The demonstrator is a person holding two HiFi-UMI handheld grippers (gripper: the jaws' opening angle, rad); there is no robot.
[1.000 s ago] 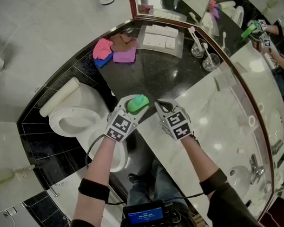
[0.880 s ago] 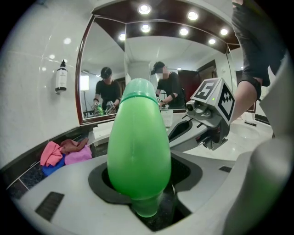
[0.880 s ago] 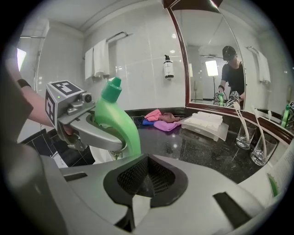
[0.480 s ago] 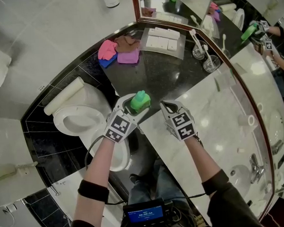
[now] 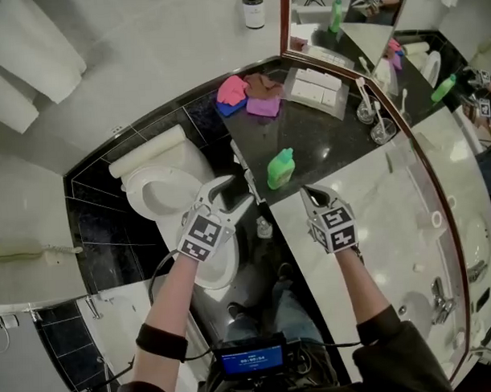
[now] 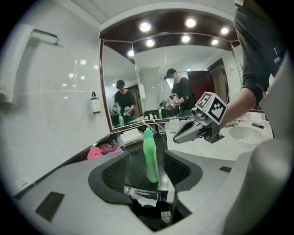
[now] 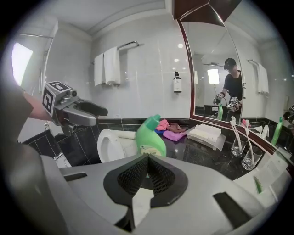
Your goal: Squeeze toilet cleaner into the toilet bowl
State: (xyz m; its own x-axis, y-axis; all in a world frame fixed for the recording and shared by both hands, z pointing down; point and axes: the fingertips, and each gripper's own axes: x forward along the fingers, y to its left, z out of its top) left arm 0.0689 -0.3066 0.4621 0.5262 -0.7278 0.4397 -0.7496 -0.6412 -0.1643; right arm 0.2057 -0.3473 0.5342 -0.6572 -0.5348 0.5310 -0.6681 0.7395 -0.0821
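The green toilet cleaner bottle [image 5: 281,167] stands upright on the black counter, with no gripper touching it. My left gripper [image 5: 229,193] hangs to its left, over the gap between counter and toilet. Its jaws are wide and closing, with nothing between the pads; in the left gripper view the bottle [image 6: 150,156] stands beyond them. My right gripper [image 5: 311,194] is shut and empty, just right of and behind the bottle [image 7: 150,137]. The white toilet bowl [image 5: 141,204] sits open to the left, under the left arm.
Pink, brown and purple cloths [image 5: 246,93] lie at the counter's far end beside a white tray [image 5: 314,88]. Two glasses with toothbrushes [image 5: 371,114] stand by the mirror. A marble counter [image 5: 383,218] with a basin tap [image 5: 442,297] runs right. Towels [image 5: 24,62] hang left.
The left gripper has let go of the green bottle, which now stands alone on the black counter. That gripper has drawn back toward the toilet. The right gripper stays shut.
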